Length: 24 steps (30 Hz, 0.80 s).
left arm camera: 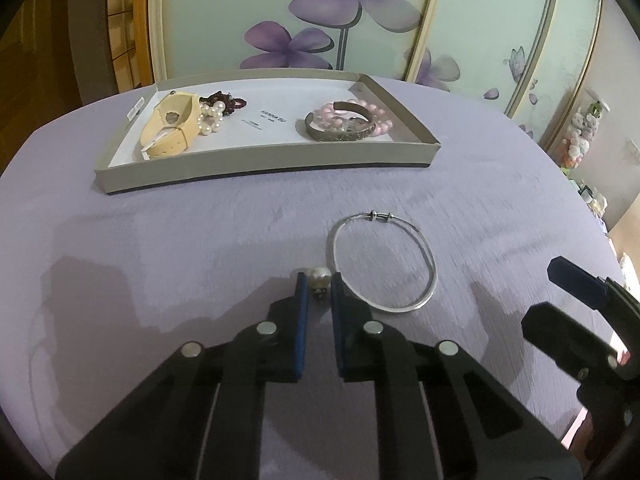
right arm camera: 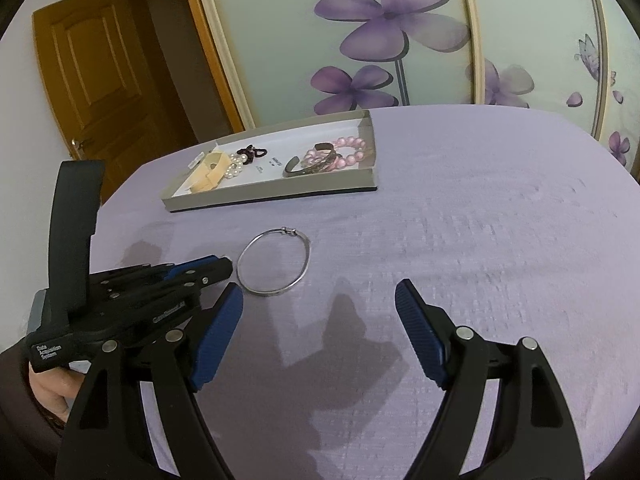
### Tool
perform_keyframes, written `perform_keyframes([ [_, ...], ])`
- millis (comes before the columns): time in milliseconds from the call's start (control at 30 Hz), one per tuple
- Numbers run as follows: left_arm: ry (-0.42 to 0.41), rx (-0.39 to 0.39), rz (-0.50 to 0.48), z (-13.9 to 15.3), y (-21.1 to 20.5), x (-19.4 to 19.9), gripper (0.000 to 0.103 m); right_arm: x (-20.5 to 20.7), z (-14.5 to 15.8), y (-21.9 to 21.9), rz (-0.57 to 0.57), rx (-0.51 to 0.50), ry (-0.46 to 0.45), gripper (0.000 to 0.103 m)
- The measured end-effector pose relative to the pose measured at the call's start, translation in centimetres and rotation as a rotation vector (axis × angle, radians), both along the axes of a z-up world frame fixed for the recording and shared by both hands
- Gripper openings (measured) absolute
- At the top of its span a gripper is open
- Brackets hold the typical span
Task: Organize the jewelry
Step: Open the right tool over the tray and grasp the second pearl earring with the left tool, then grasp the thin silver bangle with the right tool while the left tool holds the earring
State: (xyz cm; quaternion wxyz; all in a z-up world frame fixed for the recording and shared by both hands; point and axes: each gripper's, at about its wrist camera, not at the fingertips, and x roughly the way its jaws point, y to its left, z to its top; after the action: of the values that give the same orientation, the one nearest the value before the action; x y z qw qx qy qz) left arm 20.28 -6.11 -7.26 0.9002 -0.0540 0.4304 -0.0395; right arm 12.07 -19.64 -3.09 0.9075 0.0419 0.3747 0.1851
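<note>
My left gripper (left arm camera: 319, 285) is shut on a pearl earring (left arm camera: 321, 277), held at its fingertips just above the purple cloth. A thin silver bangle (left arm camera: 382, 260) lies on the cloth right beside the left gripper's right finger; it also shows in the right wrist view (right arm camera: 274, 262). The grey tray (left arm camera: 264, 160) at the back holds a beige watch (left arm camera: 170, 122), a pearl bracelet (left arm camera: 212, 118), a dark red bead piece (left arm camera: 226, 102), a pink bead bracelet (left arm camera: 356, 114) and a metal cuff (left arm camera: 340, 130). My right gripper (right arm camera: 319, 300) is open and empty, near the bangle.
The table is covered with a purple cloth (right arm camera: 480, 240). A wall panel with purple flowers (right arm camera: 384, 32) stands behind the table, and a wooden door (right arm camera: 96, 68) is at the left. The left gripper (right arm camera: 224, 268) appears at the left of the right wrist view.
</note>
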Motion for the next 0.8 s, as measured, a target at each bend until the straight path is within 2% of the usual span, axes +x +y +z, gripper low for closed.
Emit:
perform_keyframes([
  [167, 0.005, -0.005, 0.02, 0.1, 0.9, 0.0, 0.011, -0.1, 0.2, 0.3, 0.011, -0.002, -0.005, 0.08],
  [333, -0.005, -0.013, 0.077, 0.6, 3.8, -0.1, 0.011, 0.1, 0.1, 0.7, 0.02, -0.006, -0.002, 0.081],
  [533, -0.067, -0.026, 0.129, 2.9, 7.5, -0.9, 0.011, 0.6, -0.4, 2.2, 0.044, -0.022, 0.01, 0.086],
  [800, -0.131, -0.027, 0.163, 5.5, 10.5, -2.3, 0.011, 1.8, -1.3, 4.5, 0.054, -0.074, 0.048, 0.092],
])
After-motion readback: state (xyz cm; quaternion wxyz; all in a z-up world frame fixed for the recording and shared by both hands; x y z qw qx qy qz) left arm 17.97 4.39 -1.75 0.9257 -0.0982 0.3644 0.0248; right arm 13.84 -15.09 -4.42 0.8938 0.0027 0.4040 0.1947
